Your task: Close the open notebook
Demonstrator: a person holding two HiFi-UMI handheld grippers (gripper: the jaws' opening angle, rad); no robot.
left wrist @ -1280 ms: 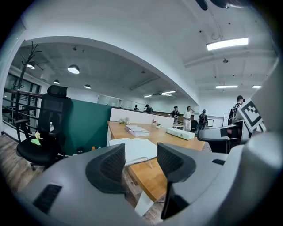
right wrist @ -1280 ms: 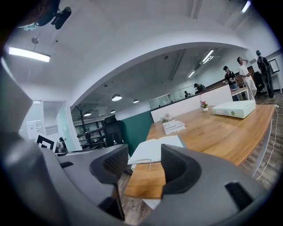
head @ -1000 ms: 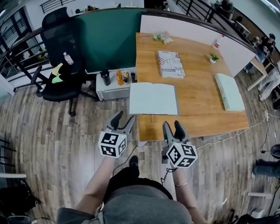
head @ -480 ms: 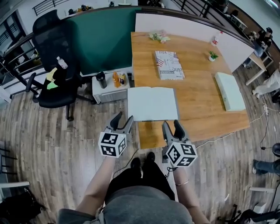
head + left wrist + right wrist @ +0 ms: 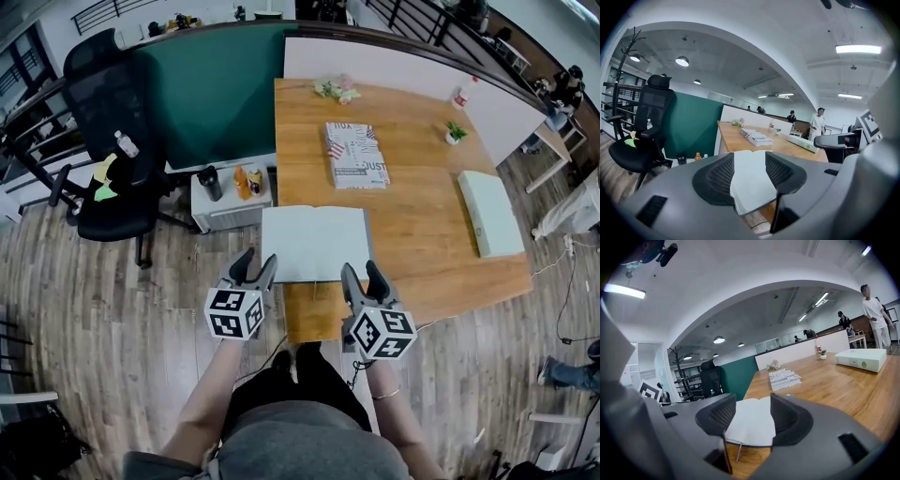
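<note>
**Notebook still open, both jaws empty**

We stand at the near end of a wooden table (image 5: 422, 234), with a green partition (image 5: 216, 84) and a black office chair (image 5: 112, 141) off to its left. The open notebook (image 5: 314, 244) lies flat with its white pages up at the table's near left corner, and its left side juts past the edge. Farther along the table are a white box (image 5: 490, 214) on the right, a printed book (image 5: 356, 155) beyond the notebook, and a small potted plant (image 5: 453, 136).

We hold the left gripper (image 5: 255, 262) just short of the notebook's near left corner. Its jaws have just been closing a little, yet they stand wide with nothing between them. The right gripper (image 5: 362, 274) is at the notebook's near right corner, jaws apart and empty.
</note>
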